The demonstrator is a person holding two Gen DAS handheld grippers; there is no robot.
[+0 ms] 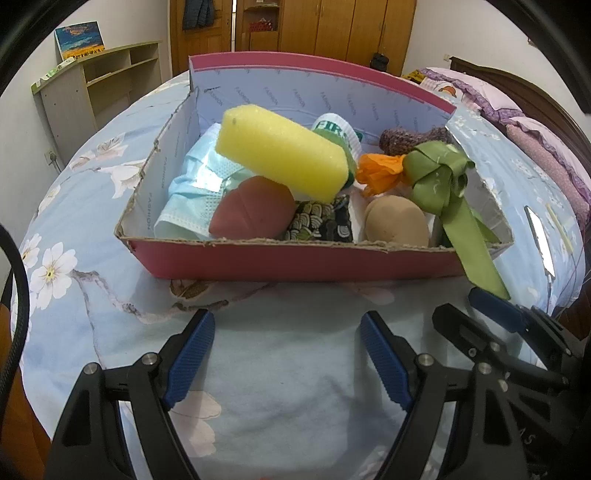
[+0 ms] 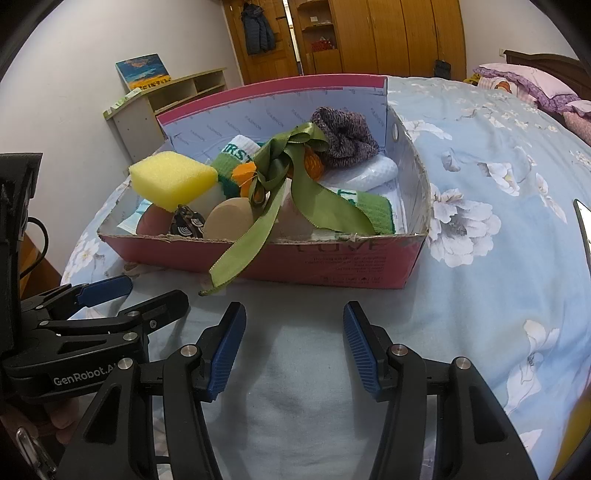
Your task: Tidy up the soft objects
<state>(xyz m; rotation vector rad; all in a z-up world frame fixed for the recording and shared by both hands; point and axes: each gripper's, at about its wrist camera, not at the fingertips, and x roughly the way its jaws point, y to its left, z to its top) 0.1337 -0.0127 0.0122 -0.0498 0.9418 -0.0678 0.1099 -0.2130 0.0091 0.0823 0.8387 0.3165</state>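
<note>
Both tongs spread & empty: left tongs (image 1: 286,354) wide apart, right tongs (image 2: 293,349) narrower, each hovering over bare quilt just short of box (image 1: 295,260). Nothing pinched.

Soft stuff already in pink box on bed: yellow sponge (image 1: 282,157) lying tilted on top of masks (image 1: 192,192) & red sponge (image 1: 251,214), tan sponge (image 1: 397,223) at front wall, patterned pouch (image 1: 321,221) between the two, knit sock (image 2: 345,136) at back, green/white sock (image 2: 369,206) along right side. Looked near done, as a guess.

Risks, judged only:
- Green ribbon (image 2: 273,192) hung over front wall, tail on quilt just beside right tongs. Could snag on a pad & drag the bow plus orange flower (image 1: 380,173) out w/ it.
- Yellow sponge perched high, poorly seated. Nudge to box or pile could roll it over low front edge.
- Front wall ragged, torn cardboard, low. Pushing down on it prob. buckles it.
- Box sat on soft bedding, not a firm base. Pressing nearby could tip or slide it.
- Tongs close side by side; could clash if both went in together.

Surface: bed w/ pale blue floral quilt (image 2: 480,221), pink pillows (image 2: 524,83) at far end. Room: bedroom, wood wardrobe (image 2: 388,33), open shelf unit (image 1: 99,85) w/ painting (image 1: 79,38) on top, jacket (image 2: 256,31) hung on door.
</note>
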